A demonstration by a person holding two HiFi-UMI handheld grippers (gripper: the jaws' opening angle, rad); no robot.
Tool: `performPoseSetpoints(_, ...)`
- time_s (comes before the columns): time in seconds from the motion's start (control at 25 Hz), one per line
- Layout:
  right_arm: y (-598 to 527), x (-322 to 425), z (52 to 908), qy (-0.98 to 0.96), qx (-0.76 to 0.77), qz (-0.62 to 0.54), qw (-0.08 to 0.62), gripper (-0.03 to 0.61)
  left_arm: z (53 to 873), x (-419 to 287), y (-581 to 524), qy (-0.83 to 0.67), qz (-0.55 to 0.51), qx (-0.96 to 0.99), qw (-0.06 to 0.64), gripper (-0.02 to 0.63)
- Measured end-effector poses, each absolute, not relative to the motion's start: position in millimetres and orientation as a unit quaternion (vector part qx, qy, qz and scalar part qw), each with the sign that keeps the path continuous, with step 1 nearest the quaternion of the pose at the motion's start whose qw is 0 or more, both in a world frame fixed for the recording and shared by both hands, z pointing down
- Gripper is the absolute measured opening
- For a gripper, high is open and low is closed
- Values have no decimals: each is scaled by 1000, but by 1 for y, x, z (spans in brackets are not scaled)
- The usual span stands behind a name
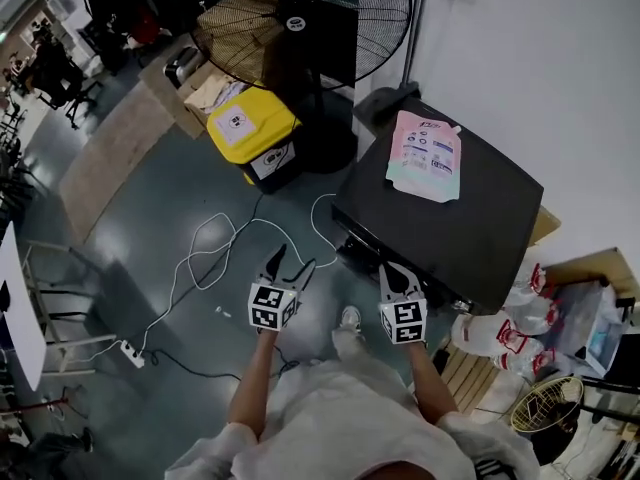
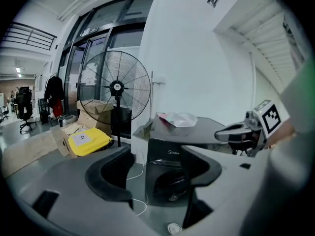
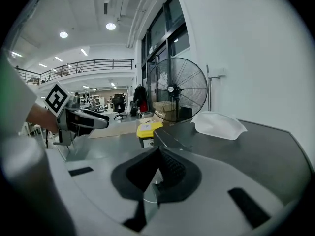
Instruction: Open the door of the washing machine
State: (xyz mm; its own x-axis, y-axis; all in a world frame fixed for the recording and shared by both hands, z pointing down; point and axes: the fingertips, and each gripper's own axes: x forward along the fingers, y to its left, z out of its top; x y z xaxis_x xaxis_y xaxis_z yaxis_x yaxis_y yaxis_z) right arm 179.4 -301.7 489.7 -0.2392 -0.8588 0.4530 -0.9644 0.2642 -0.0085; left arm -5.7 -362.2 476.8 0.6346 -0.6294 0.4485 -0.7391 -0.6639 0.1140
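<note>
— Where is the washing machine?

— Right of centre in the head view, dark. The left gripper view shows "Midea" on its front panel, above the round door, which looks shut. A pink-and-white pouch lies on its lid, its print too small to read.

— And the claws?

— The left gripper is spread, empty, and faces the door from well apart. The right gripper is pressed together on nothing, near the machine's front edge.

— Other labels?

— A white one sits on the yellow bin upper left, beside the pedestal fan. I can't read it.
</note>
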Motion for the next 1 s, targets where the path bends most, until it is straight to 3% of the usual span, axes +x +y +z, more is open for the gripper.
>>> performPoseSetpoints(1.0,-280,148,595,-750,585,224,212,-2,588,29,-370,-283,239,914,163,301)
